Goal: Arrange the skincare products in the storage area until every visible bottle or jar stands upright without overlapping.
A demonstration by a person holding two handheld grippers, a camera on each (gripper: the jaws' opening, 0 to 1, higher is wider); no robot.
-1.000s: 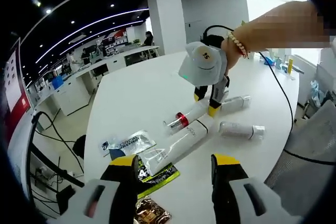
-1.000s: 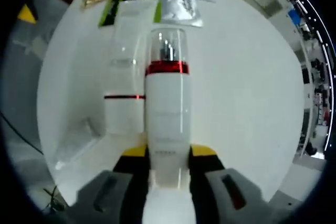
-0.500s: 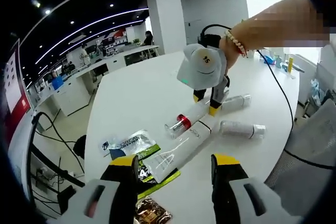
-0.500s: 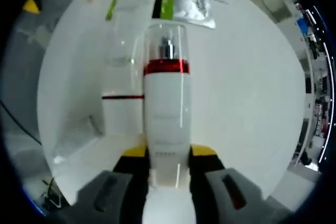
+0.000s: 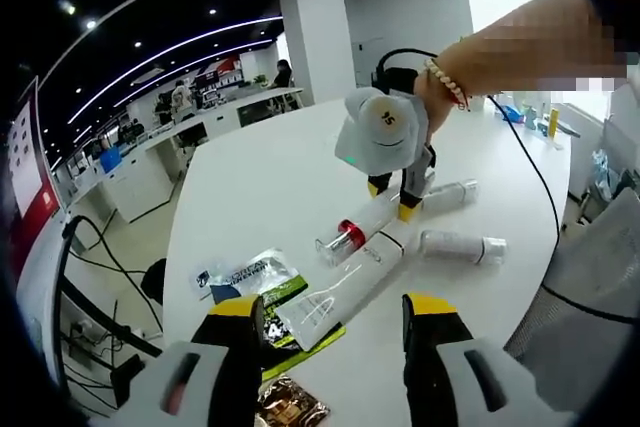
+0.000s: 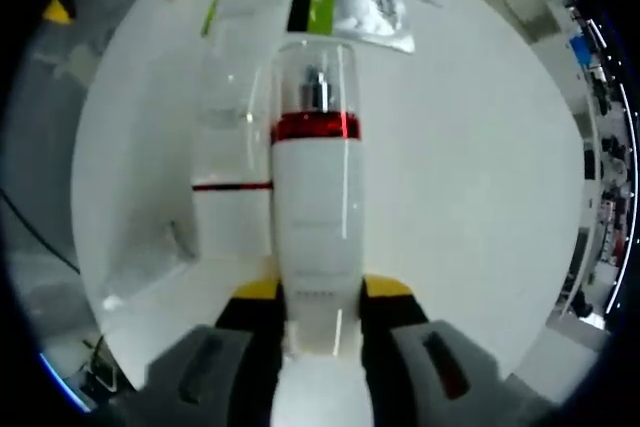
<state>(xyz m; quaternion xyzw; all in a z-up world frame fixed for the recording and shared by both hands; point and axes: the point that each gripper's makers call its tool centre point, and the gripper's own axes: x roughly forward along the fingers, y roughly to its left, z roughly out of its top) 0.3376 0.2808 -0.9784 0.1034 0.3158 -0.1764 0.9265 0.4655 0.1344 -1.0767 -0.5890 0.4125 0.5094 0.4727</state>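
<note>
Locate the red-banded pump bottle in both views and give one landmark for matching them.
Left gripper view: the red-banded pump bottle lies on the white table at centre, its base held in the right tool.
Right gripper view: the bottle runs up the centre from between the tool's jaws, clear cap away from the camera.
Shared landmark: the long white tube lying alongside it.

**Crowded middle, open sides**

The middle of the white table (image 5: 250, 177) is taken up. A pump bottle (image 5: 357, 228) with a red band is gripped between the right gripper (image 5: 395, 202) jaws, and a long tube (image 5: 345, 282) is lying right beside it. Two more bottles (image 5: 462, 246) are laid flat just behind. Flat packets (image 5: 245, 274) are spread near the left gripper (image 5: 335, 332), whose jaws are held apart. Wide bare table is seen on the far side.
</note>
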